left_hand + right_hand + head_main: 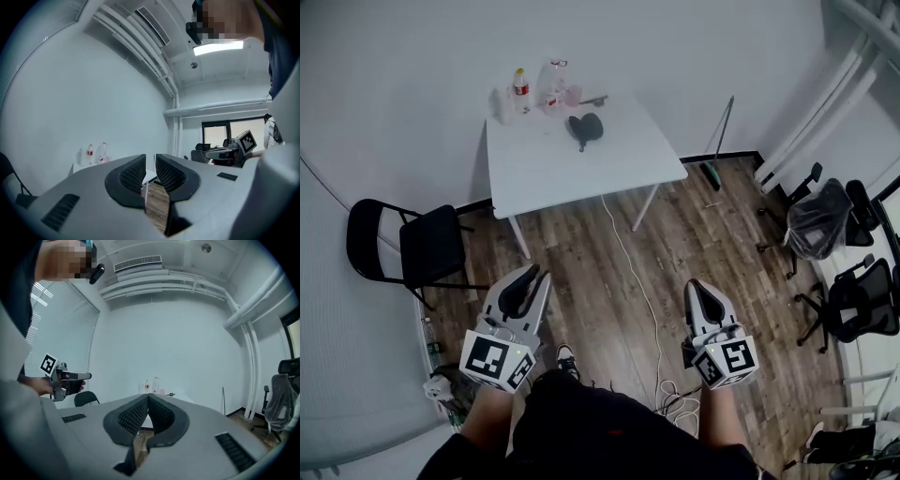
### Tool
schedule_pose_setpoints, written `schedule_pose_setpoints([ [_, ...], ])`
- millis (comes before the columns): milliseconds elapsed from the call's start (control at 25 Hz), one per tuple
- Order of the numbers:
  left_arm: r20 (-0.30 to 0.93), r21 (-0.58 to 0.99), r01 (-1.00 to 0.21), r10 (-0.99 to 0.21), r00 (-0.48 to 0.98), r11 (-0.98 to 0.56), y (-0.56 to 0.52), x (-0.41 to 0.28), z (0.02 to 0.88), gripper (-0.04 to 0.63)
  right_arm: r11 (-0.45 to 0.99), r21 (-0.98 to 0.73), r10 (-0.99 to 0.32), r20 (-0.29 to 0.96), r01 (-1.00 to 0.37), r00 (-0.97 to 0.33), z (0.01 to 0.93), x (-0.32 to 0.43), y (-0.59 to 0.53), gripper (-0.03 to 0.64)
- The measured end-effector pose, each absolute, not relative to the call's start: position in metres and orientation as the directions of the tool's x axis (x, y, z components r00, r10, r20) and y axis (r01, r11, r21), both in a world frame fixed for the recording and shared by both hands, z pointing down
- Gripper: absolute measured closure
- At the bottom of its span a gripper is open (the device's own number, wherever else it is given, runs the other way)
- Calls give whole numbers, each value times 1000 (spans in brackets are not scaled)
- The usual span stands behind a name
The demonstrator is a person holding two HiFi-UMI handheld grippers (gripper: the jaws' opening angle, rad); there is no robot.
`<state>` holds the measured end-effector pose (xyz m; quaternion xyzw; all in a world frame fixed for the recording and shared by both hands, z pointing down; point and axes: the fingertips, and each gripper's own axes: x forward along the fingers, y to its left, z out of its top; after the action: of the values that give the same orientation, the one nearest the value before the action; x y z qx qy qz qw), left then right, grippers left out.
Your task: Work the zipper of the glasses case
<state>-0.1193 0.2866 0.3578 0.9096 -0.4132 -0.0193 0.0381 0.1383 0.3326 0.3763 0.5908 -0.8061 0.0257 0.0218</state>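
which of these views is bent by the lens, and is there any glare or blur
Head view: wide-angle bending, with the wall and floor curving round the white table; evenly lit and sharp. Left gripper view: fisheye with dark corners, and the ceiling light is blown out. Right gripper view: same fisheye, the ceiling pipes bow, no glare.

We note plain white walls (675,47) and a brown wood-plank floor (581,281). A white table (553,173) stands against the far wall, with a black folding chair (427,246) off its left edge. Black office chairs (853,300) cluster at the right. A white cable (639,281) trails over the floor from the table's near edge. Overhead: a lit ceiling panel (218,47) and an air vent (138,262).
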Motion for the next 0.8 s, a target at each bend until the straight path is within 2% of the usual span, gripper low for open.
schedule_pose_setpoints([
  [360, 22, 100, -751, -753, 657, -652, 202, -175, 367, 511, 308, -15, -947, 91, -951, -308, 377, 83, 243, 597],
  [800, 43, 125, -747, -749, 661, -653, 135, -189, 384, 511, 362, 0, -926, 113, -932, -360, 385, 54, 160, 597],
])
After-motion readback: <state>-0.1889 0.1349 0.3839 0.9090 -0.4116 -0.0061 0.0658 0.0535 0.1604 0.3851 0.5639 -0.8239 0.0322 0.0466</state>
